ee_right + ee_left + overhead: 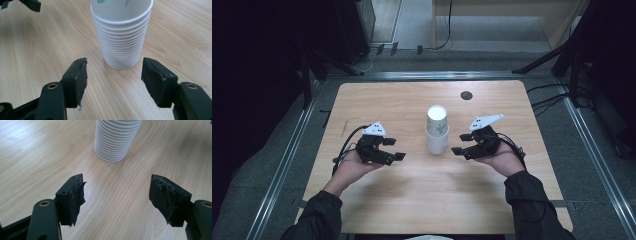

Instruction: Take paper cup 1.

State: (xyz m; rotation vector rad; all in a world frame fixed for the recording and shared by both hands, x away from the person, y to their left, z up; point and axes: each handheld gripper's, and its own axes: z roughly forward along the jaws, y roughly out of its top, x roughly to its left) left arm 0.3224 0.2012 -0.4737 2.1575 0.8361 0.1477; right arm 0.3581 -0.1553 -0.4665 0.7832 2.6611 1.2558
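On the left of the table (362, 200) our left gripper (393, 148) hovers, jaws apart and empty, aimed right at the stack of paper cups (436, 131). We see the stack upright at mid-table, between both claws and touching neither. Our right gripper (460, 143) looks slightly nearer, jaws likewise spread on nothing. Bare pale wood lies around; dark floor beyond.

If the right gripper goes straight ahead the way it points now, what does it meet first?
Most likely the stack of paper cups, standing just ahead between the open jaws of the right gripper; nothing lies between.
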